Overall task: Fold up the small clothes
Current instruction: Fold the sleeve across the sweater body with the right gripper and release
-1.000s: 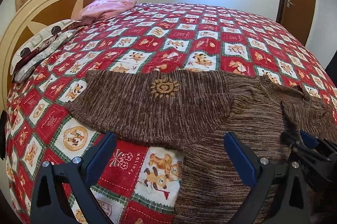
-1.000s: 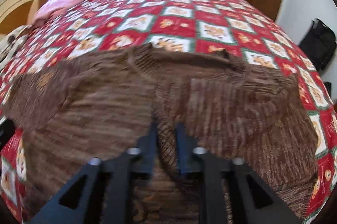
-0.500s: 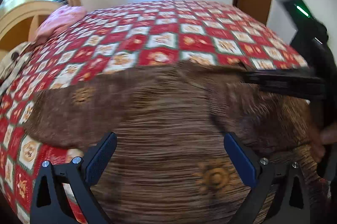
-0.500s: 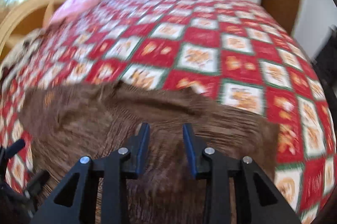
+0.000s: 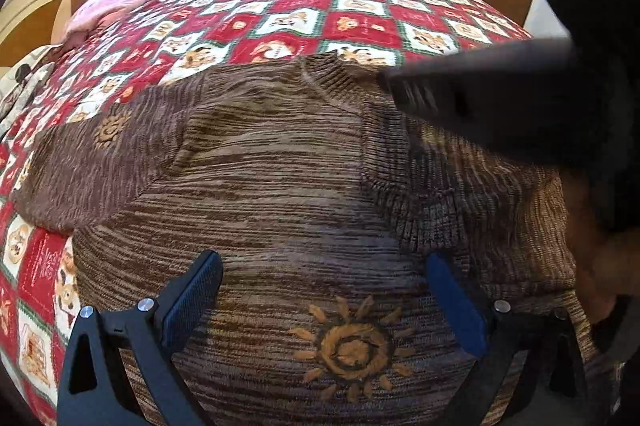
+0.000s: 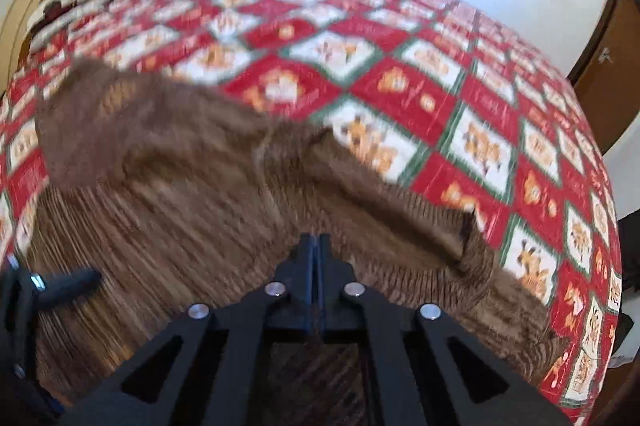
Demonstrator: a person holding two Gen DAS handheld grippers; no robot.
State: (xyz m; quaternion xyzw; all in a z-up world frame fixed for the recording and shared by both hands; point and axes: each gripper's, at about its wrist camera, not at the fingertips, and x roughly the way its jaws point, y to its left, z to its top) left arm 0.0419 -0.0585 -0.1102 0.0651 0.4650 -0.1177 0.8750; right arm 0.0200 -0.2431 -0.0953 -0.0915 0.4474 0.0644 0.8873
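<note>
One brown sweater (image 5: 280,186) covers the red patchwork bedspread (image 5: 360,22), seemingly flat.

The sweater (image 5: 280,186) is streaked brown and tan with orange suns (image 5: 352,346), the bedspread (image 5: 360,22) is checked red and white with green borders and orange animals, the pillow (image 5: 116,2) is pink, and the pads (image 5: 456,306) are blue.

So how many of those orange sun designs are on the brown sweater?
2. One sun sits on the sweater body, near the camera between the left gripper's fingers; the other sun is on the left sleeve. More may be hidden underneath.
</note>
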